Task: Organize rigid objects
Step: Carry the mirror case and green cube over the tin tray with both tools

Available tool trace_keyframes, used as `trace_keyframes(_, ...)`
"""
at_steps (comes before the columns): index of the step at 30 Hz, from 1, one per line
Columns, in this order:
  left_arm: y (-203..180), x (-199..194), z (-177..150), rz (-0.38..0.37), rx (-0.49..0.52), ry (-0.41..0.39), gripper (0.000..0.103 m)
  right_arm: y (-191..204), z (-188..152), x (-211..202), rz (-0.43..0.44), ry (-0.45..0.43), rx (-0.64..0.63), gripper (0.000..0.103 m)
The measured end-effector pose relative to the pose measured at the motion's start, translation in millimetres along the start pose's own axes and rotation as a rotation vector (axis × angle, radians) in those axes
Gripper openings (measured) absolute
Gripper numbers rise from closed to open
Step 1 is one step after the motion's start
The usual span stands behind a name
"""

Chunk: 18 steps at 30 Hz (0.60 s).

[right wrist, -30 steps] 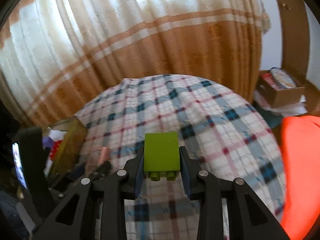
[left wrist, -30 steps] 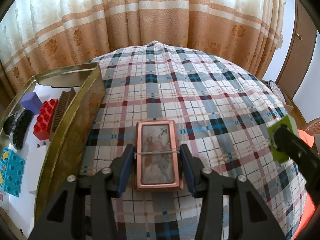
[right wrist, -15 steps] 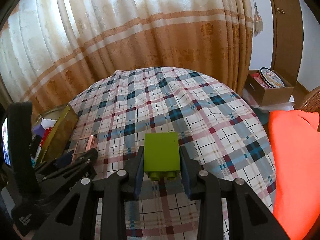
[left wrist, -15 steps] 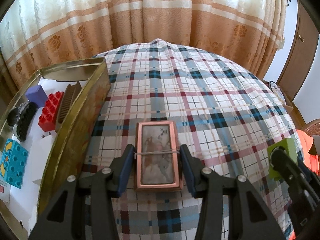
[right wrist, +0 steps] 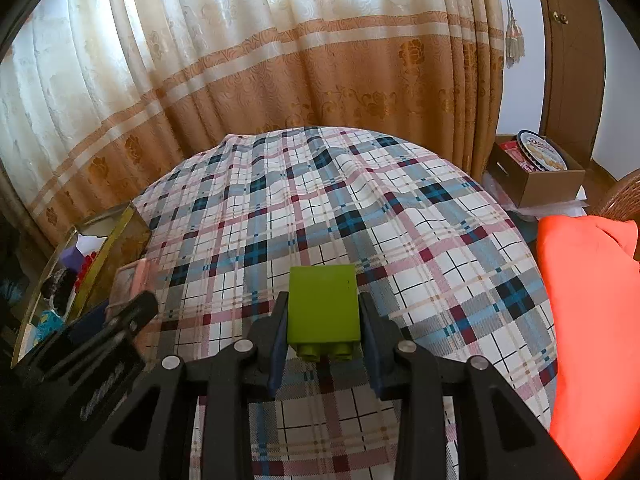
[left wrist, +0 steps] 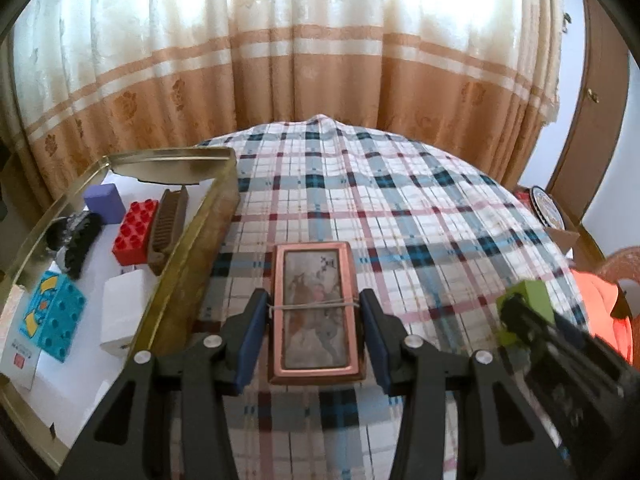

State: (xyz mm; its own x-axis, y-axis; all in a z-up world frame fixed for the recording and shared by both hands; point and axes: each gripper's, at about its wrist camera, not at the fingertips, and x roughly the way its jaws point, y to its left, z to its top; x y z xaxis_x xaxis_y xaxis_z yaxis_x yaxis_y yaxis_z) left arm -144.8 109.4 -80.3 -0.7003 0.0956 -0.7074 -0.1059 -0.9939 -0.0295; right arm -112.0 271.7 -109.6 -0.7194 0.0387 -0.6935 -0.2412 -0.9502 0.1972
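**A:** Start with the tongs. The left gripper (left wrist: 314, 320) is pinching a copper-framed box (left wrist: 315, 312) with a rubber band round its middle, blue pads pressed on both long sides. The right gripper (right wrist: 323, 322) is clamped on a green brick (right wrist: 323, 304), studs facing back towards the camera. What is different from a second ago?

**B:** Going left to right: the gold tin tray (left wrist: 188, 256) on the left looks further below the left gripper than it did. More of its floor shows now, with the blue studded block (left wrist: 54, 316), black hair clip (left wrist: 78, 236), purple block (left wrist: 105, 202), red brick (left wrist: 134, 226), brown comb (left wrist: 168, 228) and a white block (left wrist: 122, 308) all lying inside. The box has come up off the plaid cloth (left wrist: 400, 208) with the hand; the grip on it has not changed.

**A:** And on the right?

**B:** In the right wrist view the brick sits in the jaws just as before, held above the cloth, well apart from the tray. The orange cushion (right wrist: 592, 320) lies at the far right.

**A:** So what does that mean for the tidying?

**B:** I judge both pieces are lifted and ready, the box nearer the tray wall, so it likely goes in first.
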Motion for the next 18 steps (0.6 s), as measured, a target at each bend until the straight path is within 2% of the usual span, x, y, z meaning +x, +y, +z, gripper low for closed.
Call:
trace_keyframes(8,12,-22,-8,-0.046,-0.007,0.002,0.046,-2,0,-1,-0.022,-0.002,0.01,0.035)
trace_keyframes(15,31,-41,-10,-0.061,-0.027,-0.011,0.046,7,0,-8,-0.064,-0.036,-0.03,0.035)
trace_keyframes(18,38,-50,-11,-0.055,-0.017,-0.03,0.046,9,-2,-15,-0.052,-0.044,-0.016,0.035)
